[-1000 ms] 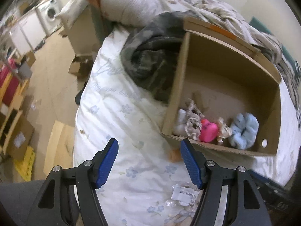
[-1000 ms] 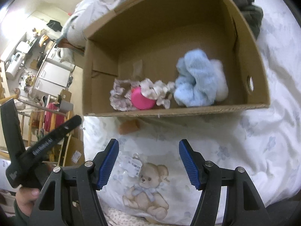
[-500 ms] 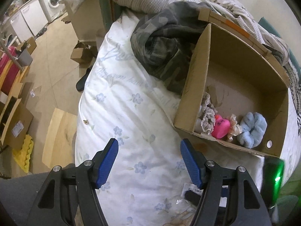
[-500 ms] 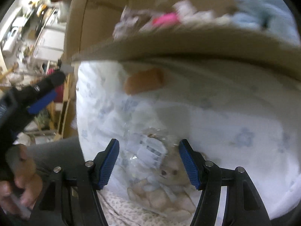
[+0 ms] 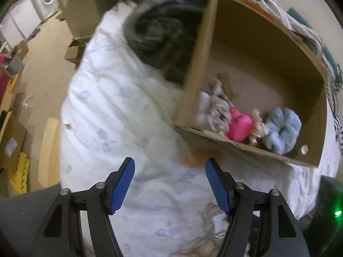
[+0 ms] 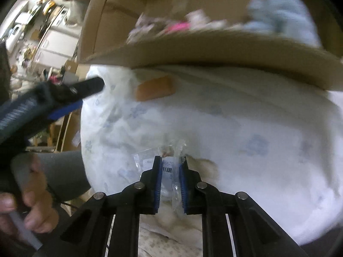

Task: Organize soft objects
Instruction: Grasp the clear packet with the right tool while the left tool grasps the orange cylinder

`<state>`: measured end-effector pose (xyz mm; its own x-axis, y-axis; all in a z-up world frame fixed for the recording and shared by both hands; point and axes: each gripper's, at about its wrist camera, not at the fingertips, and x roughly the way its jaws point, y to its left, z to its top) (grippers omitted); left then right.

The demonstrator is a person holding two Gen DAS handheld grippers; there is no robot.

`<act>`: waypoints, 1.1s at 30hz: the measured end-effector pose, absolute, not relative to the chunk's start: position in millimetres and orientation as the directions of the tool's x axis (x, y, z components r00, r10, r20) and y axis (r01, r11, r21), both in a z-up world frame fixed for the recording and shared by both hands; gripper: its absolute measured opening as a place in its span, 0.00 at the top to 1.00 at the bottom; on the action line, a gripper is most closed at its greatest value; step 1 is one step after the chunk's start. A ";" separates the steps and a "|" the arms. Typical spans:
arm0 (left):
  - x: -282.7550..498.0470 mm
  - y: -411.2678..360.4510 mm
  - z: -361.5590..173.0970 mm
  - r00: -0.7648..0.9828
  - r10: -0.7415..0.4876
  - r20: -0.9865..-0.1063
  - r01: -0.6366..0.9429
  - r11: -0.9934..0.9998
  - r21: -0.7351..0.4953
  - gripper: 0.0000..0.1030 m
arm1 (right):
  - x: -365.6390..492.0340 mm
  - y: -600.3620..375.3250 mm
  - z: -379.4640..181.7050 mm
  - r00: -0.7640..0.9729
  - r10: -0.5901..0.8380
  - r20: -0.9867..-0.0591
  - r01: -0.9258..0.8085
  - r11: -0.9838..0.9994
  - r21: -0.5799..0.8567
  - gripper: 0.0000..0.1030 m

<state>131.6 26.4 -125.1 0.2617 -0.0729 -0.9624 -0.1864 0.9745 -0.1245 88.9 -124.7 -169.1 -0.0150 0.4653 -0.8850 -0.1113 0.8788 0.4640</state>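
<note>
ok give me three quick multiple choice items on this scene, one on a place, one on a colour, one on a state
1. Where is the fluffy scrunchie?
A. inside the cardboard box
B. on the floor
C. in the left claw

2. What colour is that scrunchie?
A. red
B. light blue
C. black

3. What is between the pads of the right claw?
A. nothing
B. the pink toy
C. the clear bag with a label

Answers: 1 A, it lies in the box by the near wall. 2 B, pale blue in both views. 3 C, the pads are closing on the crinkled plastic and its label.
</note>
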 end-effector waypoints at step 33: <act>97.9 -10.6 -116.7 0.362 -0.097 -0.927 -0.060 0.990 -0.127 0.93 | 86.7 -198.4 -128.9 0.133 0.480 -0.867 -0.030 0.876 0.481 0.92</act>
<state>97.9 -10.6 -116.7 0.3616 -0.0975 -0.9272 -0.0596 0.9901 -0.1273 86.7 -198.4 -128.9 0.1328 0.4800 -0.8672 -0.0299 0.8764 0.4806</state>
